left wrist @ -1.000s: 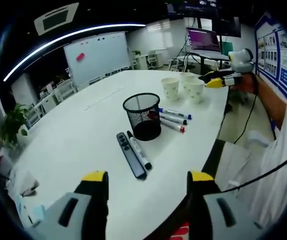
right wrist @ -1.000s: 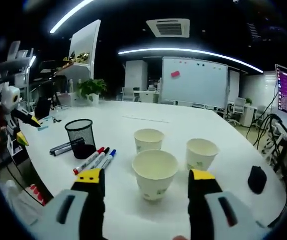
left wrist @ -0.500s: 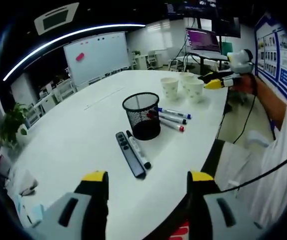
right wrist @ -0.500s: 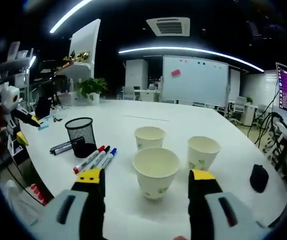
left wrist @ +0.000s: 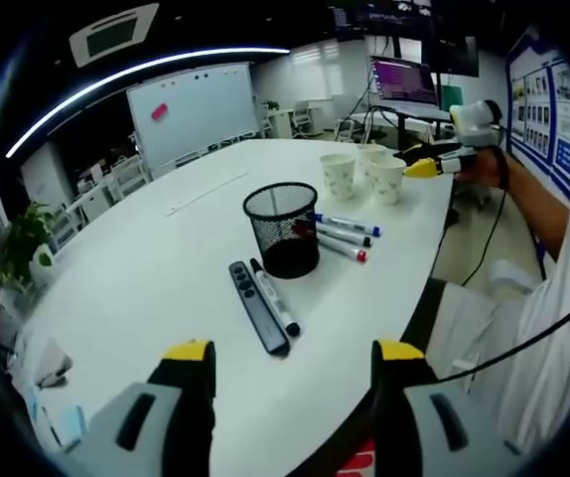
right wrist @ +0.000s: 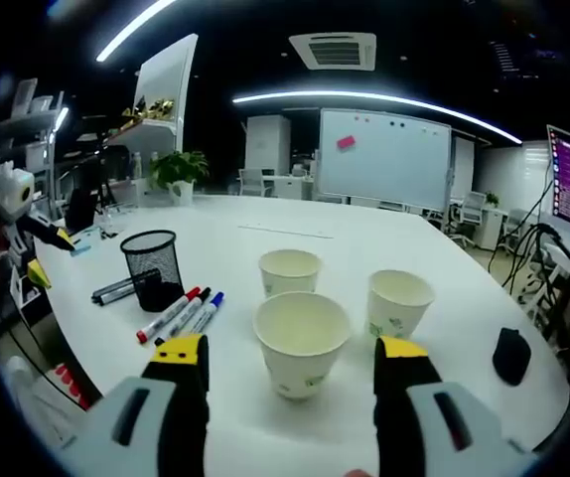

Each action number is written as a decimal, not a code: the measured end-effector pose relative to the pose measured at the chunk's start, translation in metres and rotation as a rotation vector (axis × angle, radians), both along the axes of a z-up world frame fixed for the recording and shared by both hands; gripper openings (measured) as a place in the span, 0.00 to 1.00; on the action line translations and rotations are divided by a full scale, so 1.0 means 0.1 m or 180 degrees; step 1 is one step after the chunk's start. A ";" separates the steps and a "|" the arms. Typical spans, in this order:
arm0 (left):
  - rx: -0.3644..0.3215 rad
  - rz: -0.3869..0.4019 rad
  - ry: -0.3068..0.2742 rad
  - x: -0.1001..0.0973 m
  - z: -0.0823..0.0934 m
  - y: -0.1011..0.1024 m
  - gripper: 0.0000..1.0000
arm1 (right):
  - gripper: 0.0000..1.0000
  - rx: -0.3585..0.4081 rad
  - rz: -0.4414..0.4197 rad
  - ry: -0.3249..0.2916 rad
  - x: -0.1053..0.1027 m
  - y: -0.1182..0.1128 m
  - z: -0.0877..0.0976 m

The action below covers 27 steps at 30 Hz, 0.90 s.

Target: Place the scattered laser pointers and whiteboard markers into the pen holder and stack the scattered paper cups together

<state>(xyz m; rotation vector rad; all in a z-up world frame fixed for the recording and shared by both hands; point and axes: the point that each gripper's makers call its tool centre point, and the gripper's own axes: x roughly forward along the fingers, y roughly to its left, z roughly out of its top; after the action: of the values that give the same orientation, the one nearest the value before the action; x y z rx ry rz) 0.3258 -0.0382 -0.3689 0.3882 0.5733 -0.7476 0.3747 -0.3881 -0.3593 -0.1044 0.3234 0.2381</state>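
Since a second earlier hardly anything on the table had shifted; the right gripper (right wrist: 290, 360) had eased slightly leftward and nearer the cups, so the nearest paper cup (right wrist: 302, 343) sat more squarely ahead of its yellow-tipped jaws, which stood wide apart and empty. The left gripper (left wrist: 290, 358) hung over the near edge of the white table (left wrist: 156, 248), its jaws likewise spread with nothing between them.

In the left gripper view the black mesh pen holder (left wrist: 282, 230) stood upright near the middle of the table. Just in front of it, toward the near edge, lay a dark laser pointer (left wrist: 259, 306) and, close beside it on the right, a whiteboard marker (left wrist: 276, 298), the two roughly parallel. To the right of the holder three more markers (left wrist: 344, 235) lay side by side, one end of the row close to the holder's base. Farther off to the right stood the paper cups (left wrist: 339, 174), upright and apart from each other, with the right gripper (left wrist: 434, 165) held in a person's hand just beside them.

In the right gripper view three cups formed a loose triangle: the nearest one, a second cup (right wrist: 290, 273) behind it to the left, and a third cup (right wrist: 399, 302) to the right. The pen holder (right wrist: 153, 268) stood off to the left, the markers (right wrist: 182, 312) fanned between it and the cups. A small dark object (right wrist: 511, 355) lay far right on the table. A whiteboard (right wrist: 382, 159) stood at the back of the room.
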 end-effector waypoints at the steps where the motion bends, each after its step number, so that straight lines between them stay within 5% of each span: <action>1: 0.0007 0.0002 0.0005 0.00 -0.01 0.00 0.64 | 0.67 0.0001 -0.0001 -0.0001 0.00 0.00 0.00; 27: 0.0026 -0.0002 0.0026 -0.01 -0.03 0.02 0.64 | 0.68 0.0043 -0.0033 0.0002 0.07 -0.01 -0.06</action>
<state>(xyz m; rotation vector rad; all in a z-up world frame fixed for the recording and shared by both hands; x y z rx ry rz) 0.3250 -0.0362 -0.3720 0.3932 0.5839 -0.7480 0.3820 -0.3891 -0.3656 -0.0893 0.3229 0.2302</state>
